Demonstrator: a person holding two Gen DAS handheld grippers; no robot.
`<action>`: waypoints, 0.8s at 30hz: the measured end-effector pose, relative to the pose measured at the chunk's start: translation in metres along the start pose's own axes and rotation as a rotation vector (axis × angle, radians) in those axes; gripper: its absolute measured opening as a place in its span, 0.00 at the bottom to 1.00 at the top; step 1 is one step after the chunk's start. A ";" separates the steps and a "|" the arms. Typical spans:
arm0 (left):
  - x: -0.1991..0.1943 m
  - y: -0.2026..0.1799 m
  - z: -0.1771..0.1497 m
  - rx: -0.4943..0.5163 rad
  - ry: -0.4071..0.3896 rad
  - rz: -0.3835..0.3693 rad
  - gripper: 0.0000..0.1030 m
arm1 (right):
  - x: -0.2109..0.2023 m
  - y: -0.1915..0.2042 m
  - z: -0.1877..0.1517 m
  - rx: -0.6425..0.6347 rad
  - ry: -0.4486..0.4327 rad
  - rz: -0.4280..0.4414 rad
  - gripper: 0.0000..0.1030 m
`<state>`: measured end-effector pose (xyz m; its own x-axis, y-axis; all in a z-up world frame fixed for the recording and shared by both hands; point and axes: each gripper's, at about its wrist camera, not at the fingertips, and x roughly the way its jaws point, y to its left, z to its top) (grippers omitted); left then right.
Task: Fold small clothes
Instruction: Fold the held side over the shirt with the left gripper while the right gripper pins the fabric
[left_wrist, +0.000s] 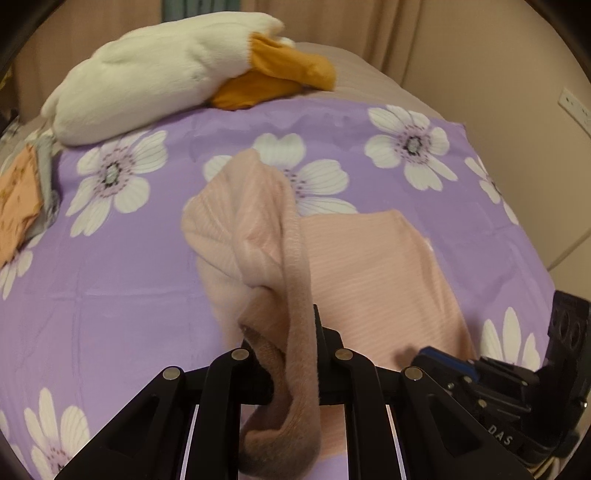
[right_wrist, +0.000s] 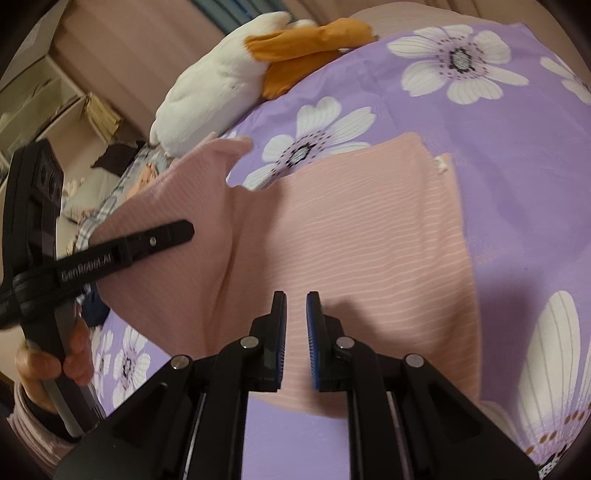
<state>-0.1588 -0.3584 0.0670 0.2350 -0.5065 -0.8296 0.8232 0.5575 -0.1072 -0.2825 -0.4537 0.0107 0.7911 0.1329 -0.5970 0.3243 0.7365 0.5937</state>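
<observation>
bed: purple flower sheet (left_wrist: 110, 280) | garment: pink ribbed top (right_wrist: 351, 236) mid-sheet, plush goose (left_wrist: 147, 74) beyond | left gripper (left_wrist: 284, 354) pinching its hem, lifted | right gripper (right_wrist: 295, 317) nearly closed, empty | step: mid-fold, I'd guess | next: lay hem across, smooth flat

both wrist views close, angled down at bedspread (left_wrist: 110, 277); shared: pink garment (left_wrist: 369, 266), plush goose (left_wrist: 147, 74) (far end).

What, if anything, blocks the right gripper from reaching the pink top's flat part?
Probably nothing, so yes. The right gripper hangs just over the top with empty jaws and nothing between. The left gripper grips the lifted edge off to one side.
</observation>
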 end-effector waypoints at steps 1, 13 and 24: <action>0.002 -0.005 0.000 0.005 0.004 -0.002 0.11 | -0.001 -0.006 0.001 0.018 -0.003 0.000 0.12; 0.045 -0.056 -0.012 0.075 0.105 -0.018 0.11 | 0.000 -0.068 0.011 0.312 -0.016 0.212 0.50; 0.047 -0.063 -0.019 0.084 0.126 -0.015 0.11 | 0.031 -0.056 0.046 0.351 0.075 0.300 0.66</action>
<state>-0.2090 -0.4046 0.0248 0.1604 -0.4250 -0.8908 0.8676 0.4911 -0.0780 -0.2520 -0.5216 -0.0163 0.8412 0.3629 -0.4008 0.2532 0.3905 0.8851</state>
